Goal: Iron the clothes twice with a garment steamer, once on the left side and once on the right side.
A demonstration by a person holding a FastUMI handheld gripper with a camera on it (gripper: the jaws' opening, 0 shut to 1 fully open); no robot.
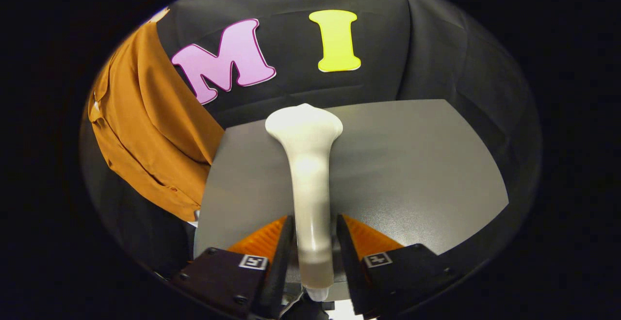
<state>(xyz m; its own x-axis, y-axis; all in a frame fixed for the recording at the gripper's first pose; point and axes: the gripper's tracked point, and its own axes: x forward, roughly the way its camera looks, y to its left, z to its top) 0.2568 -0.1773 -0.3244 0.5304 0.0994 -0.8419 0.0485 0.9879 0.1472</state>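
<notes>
A white garment steamer (307, 174) stands between my fingers, its handle running down between them and its wide head pointing away over the grey table (412, 174). My gripper (315, 235) is shut on the steamer's handle, with both fingers pressed against its sides. An orange-brown shirt (145, 126) hangs to the left, beyond the table's left edge, against the black cloth wall. The steamer's head is well to the right of the shirt and apart from it.
The grey table's top spreads ahead of and to the right of the fingers, with its far edge near the black cloth wall (436, 58). The shirt's lower hem (187, 208) hangs near the table's left edge.
</notes>
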